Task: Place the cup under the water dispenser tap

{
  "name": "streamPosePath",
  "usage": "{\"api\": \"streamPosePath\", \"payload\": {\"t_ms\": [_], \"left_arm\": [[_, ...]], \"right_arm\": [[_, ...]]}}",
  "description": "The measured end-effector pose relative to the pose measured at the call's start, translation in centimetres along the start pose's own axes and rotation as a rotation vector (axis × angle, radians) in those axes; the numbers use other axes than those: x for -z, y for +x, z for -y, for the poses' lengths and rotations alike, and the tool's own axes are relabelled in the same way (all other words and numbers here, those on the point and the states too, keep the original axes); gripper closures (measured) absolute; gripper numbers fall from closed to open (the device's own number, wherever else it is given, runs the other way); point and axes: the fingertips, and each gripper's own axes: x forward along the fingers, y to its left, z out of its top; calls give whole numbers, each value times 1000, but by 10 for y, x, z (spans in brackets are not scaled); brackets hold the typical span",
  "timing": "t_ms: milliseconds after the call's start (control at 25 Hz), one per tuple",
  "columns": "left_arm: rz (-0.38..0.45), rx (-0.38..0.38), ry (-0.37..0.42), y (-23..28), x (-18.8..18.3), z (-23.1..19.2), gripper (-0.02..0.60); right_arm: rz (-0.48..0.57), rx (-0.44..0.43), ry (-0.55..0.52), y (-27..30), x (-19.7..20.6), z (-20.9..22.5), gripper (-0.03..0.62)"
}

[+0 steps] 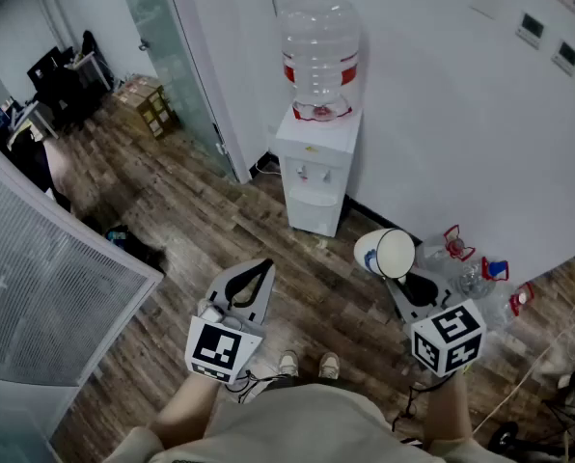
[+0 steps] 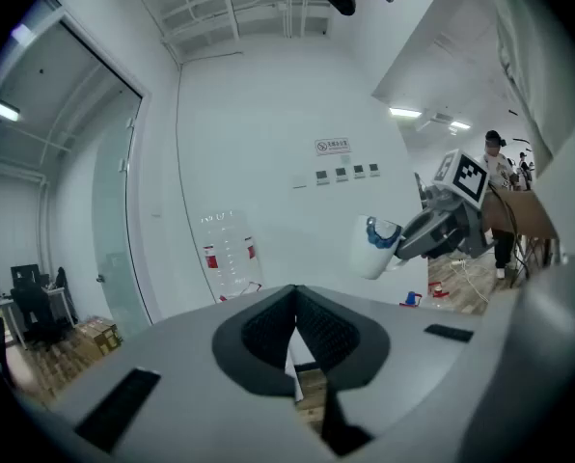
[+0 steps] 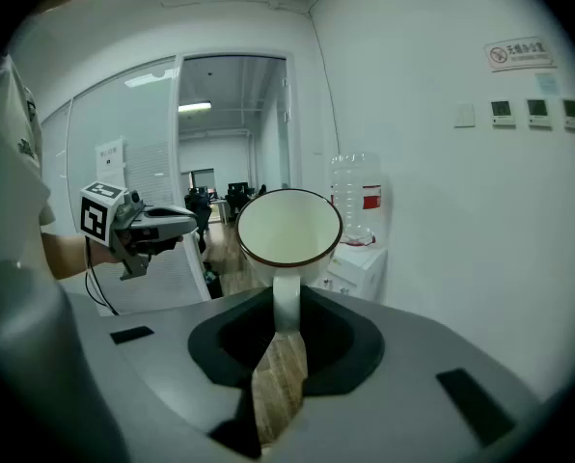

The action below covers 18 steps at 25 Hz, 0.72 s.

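Note:
A white cup (image 1: pixel 386 253) with a dark rim and a blue mark hangs in the air on its side, mouth toward me. My right gripper (image 1: pixel 404 281) is shut on the cup's handle (image 3: pixel 286 300), and in the right gripper view the cup (image 3: pixel 289 228) fills the space above the jaws. The white water dispenser (image 1: pixel 315 168) stands against the wall ahead, with a clear bottle (image 1: pixel 319 59) on top; its taps are small and some way beyond the cup. My left gripper (image 1: pixel 258 272) hovers to the left, shut and empty, its pads touching (image 2: pixel 295 322).
Several empty plastic bottles (image 1: pixel 467 268) lie on the wood floor by the wall, right of the dispenser. A glass door (image 1: pixel 172 56) and cardboard boxes (image 1: pixel 146 102) are at the back left. A grey mesh partition (image 1: pixel 46 278) stands at the left. Cables (image 1: pixel 548 355) trail at the right.

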Motion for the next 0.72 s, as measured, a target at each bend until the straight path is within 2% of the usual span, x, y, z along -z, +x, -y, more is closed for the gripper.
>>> {"api": "streamPosePath", "payload": {"t_ms": [160,520,720], "left_arm": [[9,6,-25,2,1,6,575],[-28,-10,-20,7,8,17,575],[-40,-34,-38,12,11,23,575]], "right_arm": [[-9,-11,22,-3,5,2,524],[-40,-32,5,-6,20,8,523],[-56,-42,-34,-6,26,18,523]]}}
